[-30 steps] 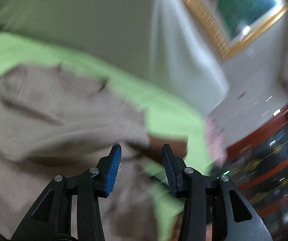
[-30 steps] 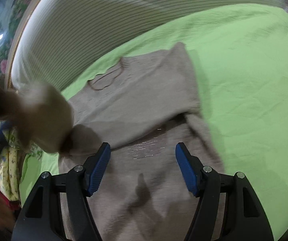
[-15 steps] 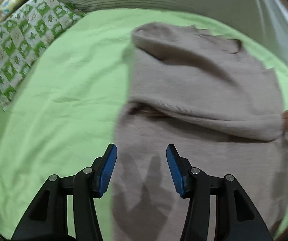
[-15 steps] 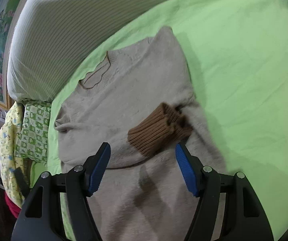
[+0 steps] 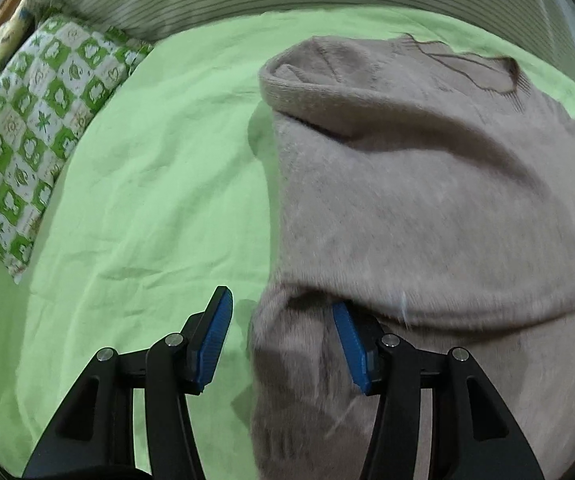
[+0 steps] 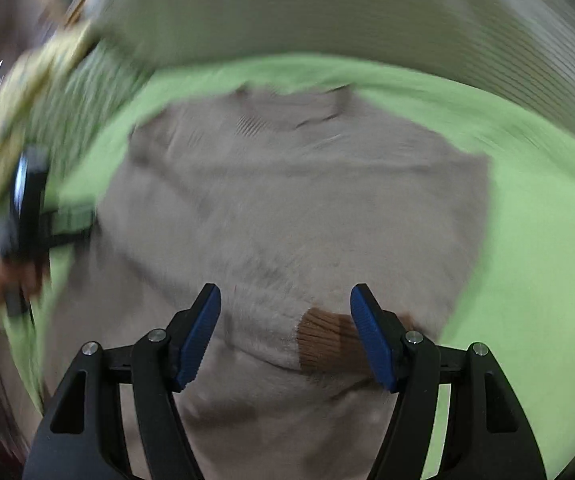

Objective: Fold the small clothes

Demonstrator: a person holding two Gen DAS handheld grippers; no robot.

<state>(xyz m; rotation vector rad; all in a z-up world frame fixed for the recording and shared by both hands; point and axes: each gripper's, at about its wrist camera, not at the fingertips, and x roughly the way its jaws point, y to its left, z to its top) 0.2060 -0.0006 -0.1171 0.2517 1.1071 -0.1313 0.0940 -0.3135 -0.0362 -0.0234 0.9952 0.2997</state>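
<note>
A fuzzy beige knitted sweater [image 5: 427, 208] lies spread on the bed's light green sheet [image 5: 159, 184], neckline toward the striped grey headboard cushion [image 5: 287, 4]. 1 sleeve is folded across the body, and its ribbed brown cuff [image 6: 327, 338] rests on the chest area near the garment's right side.

The left hand-held gripper [image 5: 283, 340] hangs low over the sweater's left edge, where the folded sleeve forms a ridge. Its blue pads [image 5: 217, 340] stand moderately apart and press on nothing; the sweater's edge shows between them, while the left pad sits over bare sheet.

The right hand-held gripper [image 6: 285, 334] hovers over the sweater's middle with its jaws wide and empty. The brown cuff lies just beside its right pad, partly behind it. This view is smeared by motion blur.

A green-and-white checked pillow [image 5: 27, 136] lies at the bed's left side, well apart from the sweater.
</note>
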